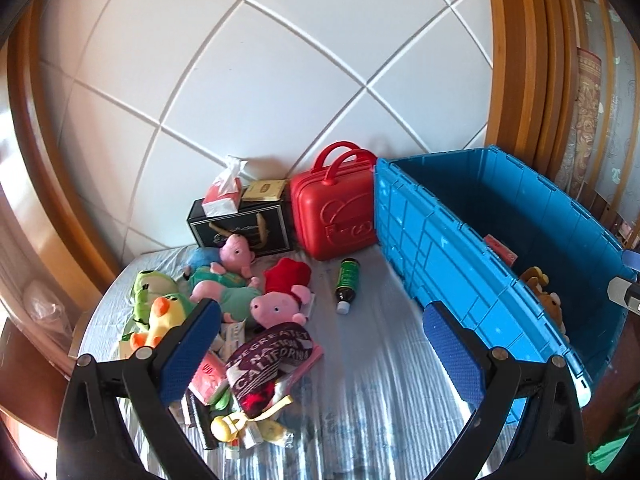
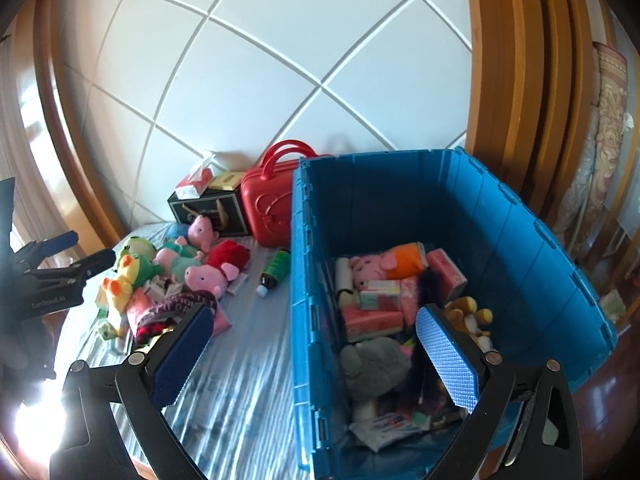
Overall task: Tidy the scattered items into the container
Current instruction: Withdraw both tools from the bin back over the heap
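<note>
Left gripper (image 1: 320, 356): fingers spread, nothing between, above the bed sheet (image 1: 372, 380) beside the toy pile | Right gripper (image 2: 316, 356): fingers spread wide, empty, straddling the near wall of the blue crate (image 2: 304, 280) | Pink pig plush (image 1: 280, 306), green bottle (image 1: 347, 284) lie on the sheet; grey plush (image 2: 376, 364) inside crate
</note>
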Demonstrator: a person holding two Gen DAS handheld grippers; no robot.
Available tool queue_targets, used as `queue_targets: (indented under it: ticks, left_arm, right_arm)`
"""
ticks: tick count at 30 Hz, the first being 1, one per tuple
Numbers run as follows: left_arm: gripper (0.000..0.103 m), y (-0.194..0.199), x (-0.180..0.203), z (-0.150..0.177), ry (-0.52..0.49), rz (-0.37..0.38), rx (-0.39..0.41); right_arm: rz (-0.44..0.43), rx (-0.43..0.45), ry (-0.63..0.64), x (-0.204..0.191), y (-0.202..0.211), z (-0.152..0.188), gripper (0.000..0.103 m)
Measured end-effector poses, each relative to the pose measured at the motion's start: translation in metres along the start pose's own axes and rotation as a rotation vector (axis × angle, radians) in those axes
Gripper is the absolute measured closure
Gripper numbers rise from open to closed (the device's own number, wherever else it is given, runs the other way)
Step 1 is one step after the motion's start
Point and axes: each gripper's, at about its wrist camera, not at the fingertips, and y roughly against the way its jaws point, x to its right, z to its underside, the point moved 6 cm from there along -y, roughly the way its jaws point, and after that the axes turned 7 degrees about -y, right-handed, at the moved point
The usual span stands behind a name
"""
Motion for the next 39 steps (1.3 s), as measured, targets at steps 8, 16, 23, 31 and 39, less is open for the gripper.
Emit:
queue_targets:
  ticks: [8, 16, 23, 31, 39]
  left_arm:
    - [0.000, 0.017, -0.059, 0.054, 0.063, -0.100, -0.090]
    - [0.000, 0.031, -0.087, 0.088, 0.110, -0.136, -0.141]
    - [0.000, 0.044, -0.103, 0.102, 0.119, -0.190, -0.168]
    - [0.000, 0.048, -0.112, 0.117, 0.154, -0.171, -0.202]
    - [0.000, 0.048, -0.114, 0.124, 0.173, -0.184, -0.220]
  right_arm:
    - [-0.020, -0.043, 0.029, -0.042, 0.006, 0.021, 0.000]
    - [-0.027, -0.051, 0.032, -0.065, 0.018, 0.031, 0.000]
    - [-0.028, -0.054, 0.043, -0.078, 0.025, 0.039, 0.000]
    - [-0.029, -0.055, 0.066, -0.090, 0.025, 0.043, 0.000]
    - [-0.034, -0.063, 0.069, -0.094, 0.023, 0.046, 0.000]
